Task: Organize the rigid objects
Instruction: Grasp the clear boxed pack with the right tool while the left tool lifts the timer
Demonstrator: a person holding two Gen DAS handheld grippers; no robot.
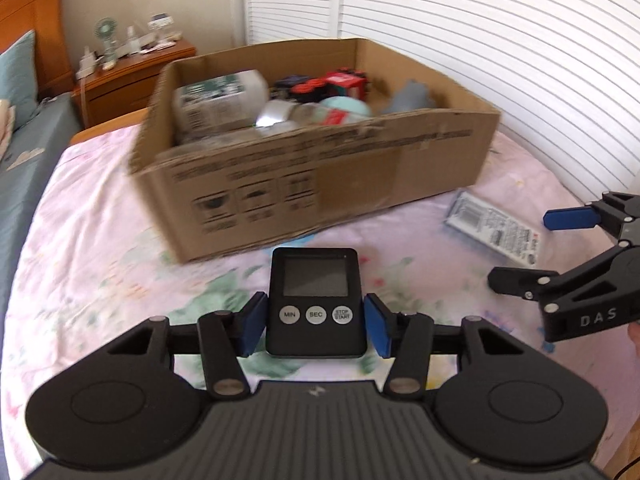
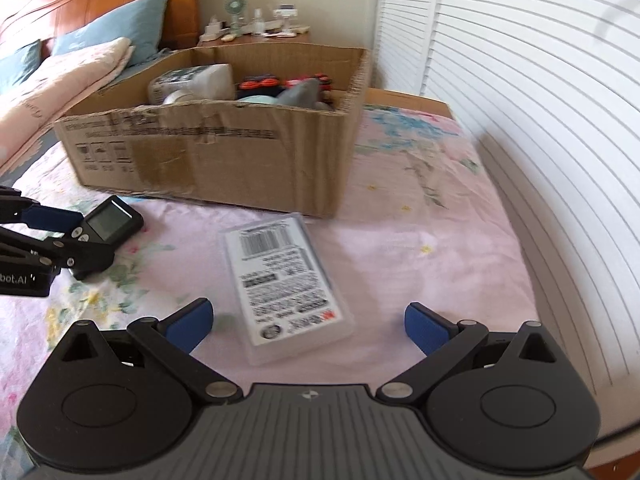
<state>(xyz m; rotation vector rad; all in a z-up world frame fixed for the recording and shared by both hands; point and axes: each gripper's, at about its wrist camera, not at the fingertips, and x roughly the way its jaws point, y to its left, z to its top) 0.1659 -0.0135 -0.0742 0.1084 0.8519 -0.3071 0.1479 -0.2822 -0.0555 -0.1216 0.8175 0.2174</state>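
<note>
Box [image 1: 320, 184] holding several items | left gripper [image 1: 316, 326] clamping timer [image 1: 316, 300] on bed [image 1: 100, 260] | right gripper [image 2: 308, 326] hovering apart over packet [image 2: 288, 284] | two items remaining

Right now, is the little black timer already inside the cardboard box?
No, the timer sits on the bedsheet in front of the cardboard box, clamped in the left tool.

Home bedroom, bed [image 2: 400, 240], pillows [image 2: 108, 20], nightstand [image 1: 132, 76]
</note>
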